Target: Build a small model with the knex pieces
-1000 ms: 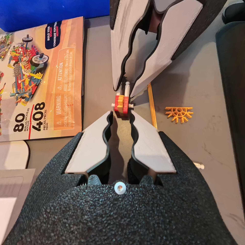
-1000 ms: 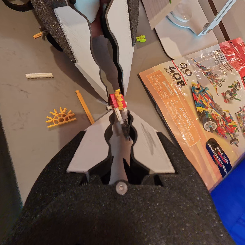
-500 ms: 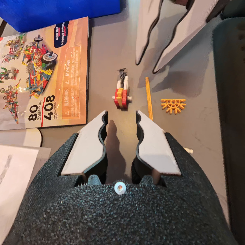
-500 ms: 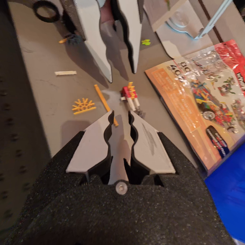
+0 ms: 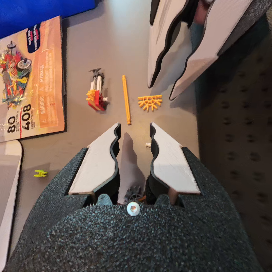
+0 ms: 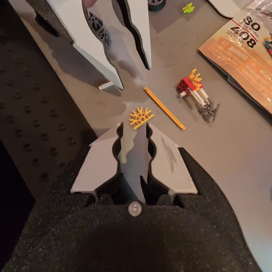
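Your left gripper [image 5: 135, 125] is empty, its jaws apart above the grey table [image 5: 91, 147]. Just ahead of its tips lies the yellow rod [image 5: 126, 100], pointing away from you. Ahead and to the left of the rod sits the small red, yellow and white assembly [image 5: 96, 94], and ahead to the right the yellow fan connector [image 5: 150, 101]. A white rod [image 5: 147, 144] peeks out beside the right finger. A green clip [image 5: 40, 173] lies off to the left, near the printed bag [image 5: 36, 82].

Your right gripper [image 6: 134, 125] is also empty with its jaws apart, its tips just short of the fan connector [image 6: 141, 117]. The rod [image 6: 164, 108] and the assembly [image 6: 194, 92] lie ahead to its right.
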Available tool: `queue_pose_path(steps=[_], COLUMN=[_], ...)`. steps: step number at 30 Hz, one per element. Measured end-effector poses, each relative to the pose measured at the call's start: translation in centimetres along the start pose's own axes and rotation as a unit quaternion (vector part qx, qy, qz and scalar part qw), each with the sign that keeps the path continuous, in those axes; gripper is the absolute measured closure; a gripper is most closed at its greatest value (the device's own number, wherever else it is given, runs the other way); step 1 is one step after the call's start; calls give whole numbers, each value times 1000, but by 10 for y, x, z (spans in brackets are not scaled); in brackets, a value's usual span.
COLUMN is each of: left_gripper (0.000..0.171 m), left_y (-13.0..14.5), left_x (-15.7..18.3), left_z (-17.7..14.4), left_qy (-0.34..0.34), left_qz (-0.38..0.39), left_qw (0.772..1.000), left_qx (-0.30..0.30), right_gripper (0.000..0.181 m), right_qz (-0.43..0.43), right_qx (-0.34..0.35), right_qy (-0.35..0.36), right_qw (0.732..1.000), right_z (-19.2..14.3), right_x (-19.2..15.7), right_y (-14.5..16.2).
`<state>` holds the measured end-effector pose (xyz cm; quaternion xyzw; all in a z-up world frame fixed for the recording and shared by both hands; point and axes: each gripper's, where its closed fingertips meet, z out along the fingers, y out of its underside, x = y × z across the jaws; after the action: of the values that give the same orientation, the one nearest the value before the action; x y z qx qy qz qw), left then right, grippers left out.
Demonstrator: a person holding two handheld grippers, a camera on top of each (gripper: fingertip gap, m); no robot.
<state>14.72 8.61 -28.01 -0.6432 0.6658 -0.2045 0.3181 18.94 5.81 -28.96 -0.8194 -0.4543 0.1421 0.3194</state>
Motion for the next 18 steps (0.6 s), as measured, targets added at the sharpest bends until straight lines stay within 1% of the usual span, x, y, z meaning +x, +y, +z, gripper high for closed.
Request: queue_pose_path(steps=[4,7,11,12,18], left_gripper=[138,142,142,145,143], left_y=[-9,-8,-4,-4,-4], left_x=[15,22,29,32,36], left_z=[10,18,27,27,25], left_qy=[19,20,27,30,36], left_qz=[24,48,55,56,51], left_qw=[1000,999,998,998,998], left_qx=[4,-8,-17,-16,-10], right_gripper=[152,157,166,166,168], right_qz=[0,-4,-8,-9,-22], right_qx=[-20,-32,-36,-36,-32], right_qy=[30,51,29,25,6], right_qw=[999,998,999,999,999], right_z=[9,12,15,15,15], right_x=[-1,4,-1,-2,-3], right_y=[4,5,5,5,5])
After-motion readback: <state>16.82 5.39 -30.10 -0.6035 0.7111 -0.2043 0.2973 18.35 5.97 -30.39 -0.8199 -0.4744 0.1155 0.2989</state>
